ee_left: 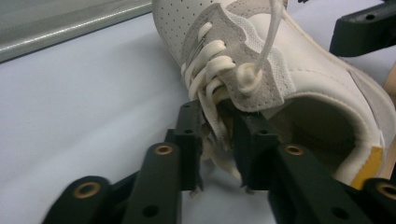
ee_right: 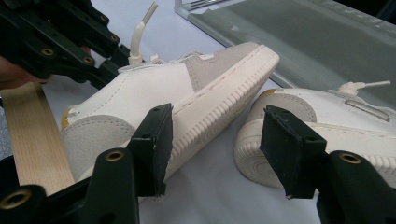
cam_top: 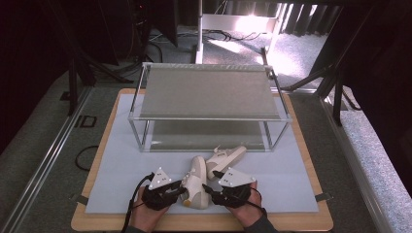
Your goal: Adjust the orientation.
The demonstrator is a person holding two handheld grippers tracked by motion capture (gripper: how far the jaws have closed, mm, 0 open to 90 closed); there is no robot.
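Shoes are lying at the near middle of the table (cam_top: 111, 194), in front of the two-tier rack (cam_top: 209, 92). High view: the near shoe (cam_top: 195, 182) is sitting between the two grippers, toe pointing away; the far shoe (cam_top: 227, 158) is lying just beyond it to the right, touching or nearly touching. The left gripper (cam_top: 179, 190) is meeting the near shoe's left side, the right gripper (cam_top: 210, 189) its right side.

Left gripper view: the left gripper (ee_left: 218, 140) is clamping its jaws on the tongue and lace edge at the mouth of the near shoe (ee_left: 317, 79). The lace (ee_left: 212, 70) is bunching between the pads. Judged a thin hold: tongue fabric is likely to slip or stretch, so any lift is wanting to go slow and straight.

Right gripper view: the right gripper (ee_right: 217, 149) is standing with jaws well apart, gripping nothing, the sole of the near shoe (ee_right: 159, 98) just inside its left jaw and the far shoe (ee_right: 336, 116) behind its right jaw. Judged best: it is needing to close on the near shoe's heel or sole alone, keeping clear of the far shoe, so both hands are sharing the load.
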